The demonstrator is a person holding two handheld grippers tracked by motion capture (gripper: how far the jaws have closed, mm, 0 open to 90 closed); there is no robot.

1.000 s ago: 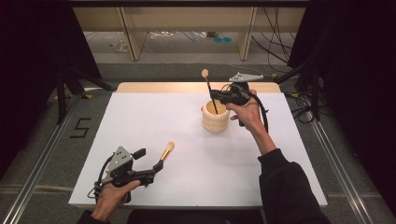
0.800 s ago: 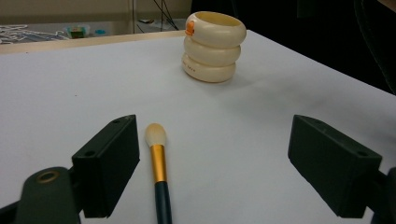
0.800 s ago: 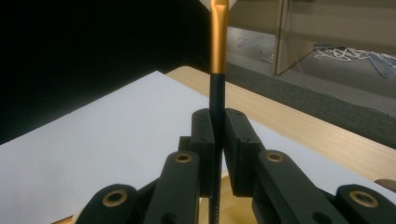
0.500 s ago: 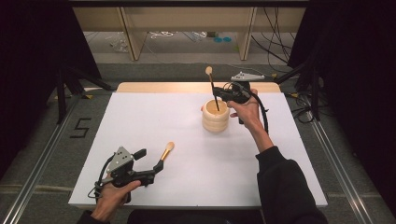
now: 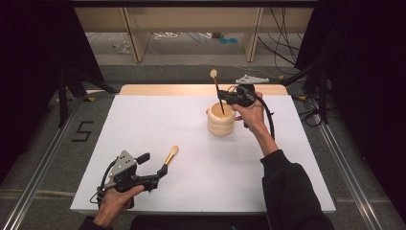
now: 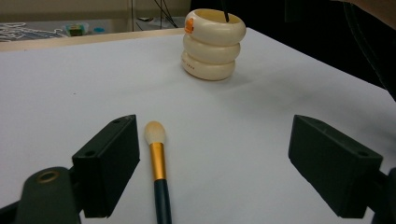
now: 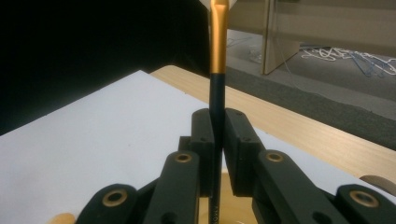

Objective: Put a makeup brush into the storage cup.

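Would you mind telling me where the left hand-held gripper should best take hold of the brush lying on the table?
Grip the dark handle just below the gold ferrule, coming from above with one jaw on each side. The brush lies flat and the handle is slim and straight; the soft bristles would probably deform.

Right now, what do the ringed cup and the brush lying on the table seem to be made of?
Ringed cup: probably glossy ceramic or plastic; its cream surface shines smoothly. Lying brush: soft pale bristles, a metallic gold collar with a satin sheen, and a dark handle, perhaps painted wood or plastic.

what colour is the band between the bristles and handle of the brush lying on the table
Gold, on the brush with a dark handle; it shows best in the left gripper view.
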